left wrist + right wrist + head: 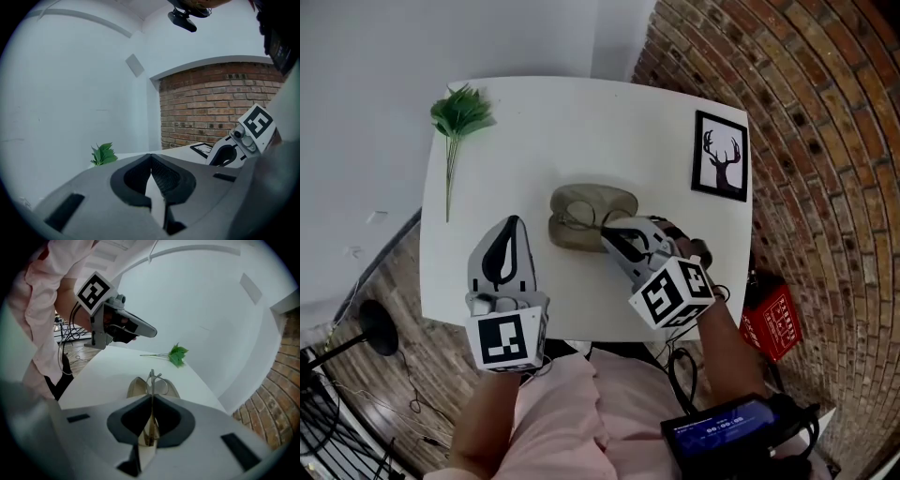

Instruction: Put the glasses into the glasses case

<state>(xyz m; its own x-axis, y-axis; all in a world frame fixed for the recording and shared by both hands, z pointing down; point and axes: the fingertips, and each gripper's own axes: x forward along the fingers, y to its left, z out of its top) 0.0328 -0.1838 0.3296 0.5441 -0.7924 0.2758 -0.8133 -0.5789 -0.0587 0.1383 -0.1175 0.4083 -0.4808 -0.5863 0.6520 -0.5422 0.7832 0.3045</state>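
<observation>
An open olive glasses case (617,201) lies in the middle of the white table (562,122). My right gripper (611,235) reaches over its near edge, shut on the thin-framed glasses (577,222), which hang over the case's inside. In the right gripper view the glasses (153,379) stick out past the closed jaws (152,398), with the case (135,388) just beneath. My left gripper (514,225) hovers left of the case, apart from it, shut and holding nothing. In the left gripper view its jaws (150,157) meet at the tips.
A green plant sprig (459,114) lies at the table's far left. A framed deer picture (720,156) lies at the far right. Brick wall stands to the right, and a red box (773,319) sits on the floor.
</observation>
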